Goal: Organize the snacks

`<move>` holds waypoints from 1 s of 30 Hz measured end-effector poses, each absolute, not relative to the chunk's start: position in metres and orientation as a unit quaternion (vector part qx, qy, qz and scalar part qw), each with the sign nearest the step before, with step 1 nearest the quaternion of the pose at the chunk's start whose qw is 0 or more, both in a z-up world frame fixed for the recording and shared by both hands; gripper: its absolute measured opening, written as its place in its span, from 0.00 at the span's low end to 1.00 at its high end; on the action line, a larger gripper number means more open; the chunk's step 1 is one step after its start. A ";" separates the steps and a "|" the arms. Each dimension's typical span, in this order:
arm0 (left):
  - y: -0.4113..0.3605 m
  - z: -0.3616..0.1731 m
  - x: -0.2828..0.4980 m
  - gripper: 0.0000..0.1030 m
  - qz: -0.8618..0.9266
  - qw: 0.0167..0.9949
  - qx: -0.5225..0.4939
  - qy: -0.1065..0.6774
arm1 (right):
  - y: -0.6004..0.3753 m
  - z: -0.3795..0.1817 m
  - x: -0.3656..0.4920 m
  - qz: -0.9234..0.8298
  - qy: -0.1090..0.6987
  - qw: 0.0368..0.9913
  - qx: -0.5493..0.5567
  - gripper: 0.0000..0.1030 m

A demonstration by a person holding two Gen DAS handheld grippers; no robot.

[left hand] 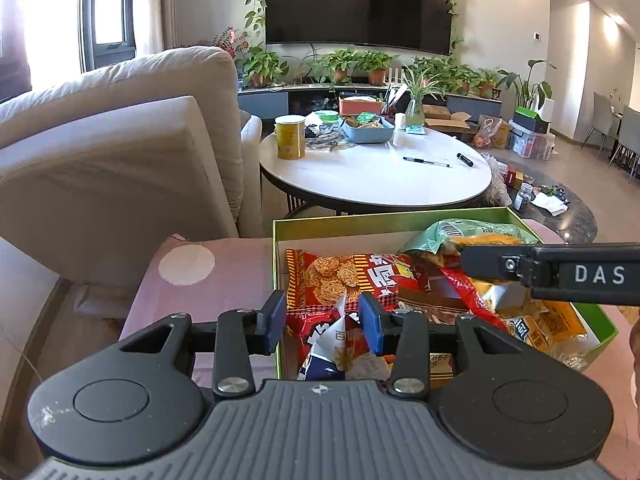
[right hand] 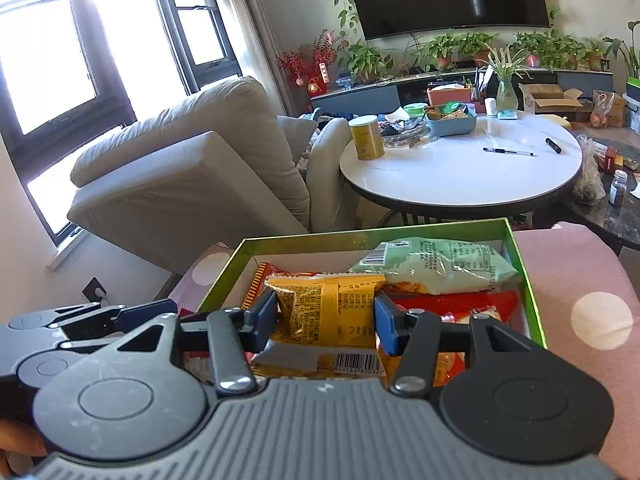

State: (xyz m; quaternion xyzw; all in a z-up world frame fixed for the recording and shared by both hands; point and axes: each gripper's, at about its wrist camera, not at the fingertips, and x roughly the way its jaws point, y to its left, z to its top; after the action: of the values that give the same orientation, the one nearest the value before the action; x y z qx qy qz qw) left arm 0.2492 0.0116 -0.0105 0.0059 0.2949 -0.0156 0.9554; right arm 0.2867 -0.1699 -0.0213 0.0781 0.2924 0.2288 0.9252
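A green box (left hand: 392,216) (right hand: 360,234) full of snack packets sits on a pink dotted cloth (left hand: 200,280). My left gripper (left hand: 323,322) hangs over the box's near left corner, shut on a crumpled red-and-white packet (left hand: 338,332). Under it lies a red packet with cookie pictures (left hand: 332,276). My right gripper (right hand: 326,320) is over the box's middle, shut on a yellow packet (right hand: 324,304). It reaches in from the right in the left wrist view as the right gripper (left hand: 476,268). A pale green packet (right hand: 440,264) lies at the box's far side. The left gripper (right hand: 168,308) shows at the left edge.
Beyond the box stands a round white table (left hand: 380,176) with a yellow can (left hand: 289,138), a blue tray, pens and clutter. A beige sofa (left hand: 120,140) fills the left. A dark low table (left hand: 560,216) with jars is at the right.
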 end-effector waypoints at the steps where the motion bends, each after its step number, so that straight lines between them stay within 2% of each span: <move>1: 0.011 -0.010 0.249 0.37 -0.016 0.956 0.007 0.294 | -0.169 -0.021 0.288 0.231 0.291 0.925 0.079 0.75; 3: 0.012 -0.009 0.248 0.37 -0.014 0.957 0.006 0.291 | -0.167 -0.019 0.289 0.233 0.285 0.926 0.081 0.76; 5: 0.012 -0.008 0.246 0.37 -0.014 0.957 0.004 0.289 | -0.168 -0.017 0.289 0.228 0.279 0.929 0.087 0.82; 11: 0.013 -0.006 0.234 0.38 -0.014 0.959 0.002 0.284 | -0.184 -0.009 0.278 0.217 0.268 0.935 0.087 0.82; 19: 0.001 -0.002 0.206 0.48 -0.025 0.961 0.002 0.276 | -0.205 -0.006 0.249 0.207 0.270 0.938 0.072 0.83; 30: -0.042 -0.010 0.164 0.56 -0.075 0.956 0.022 0.282 | -0.247 -0.019 0.198 0.185 0.286 0.939 0.043 0.83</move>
State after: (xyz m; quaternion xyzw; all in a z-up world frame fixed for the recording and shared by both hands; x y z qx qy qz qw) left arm 0.1636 -0.0421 -0.0098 0.0219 0.2823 -0.0748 0.9562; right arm 0.1984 -0.2466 -0.0194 0.0431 0.2859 0.1854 0.9392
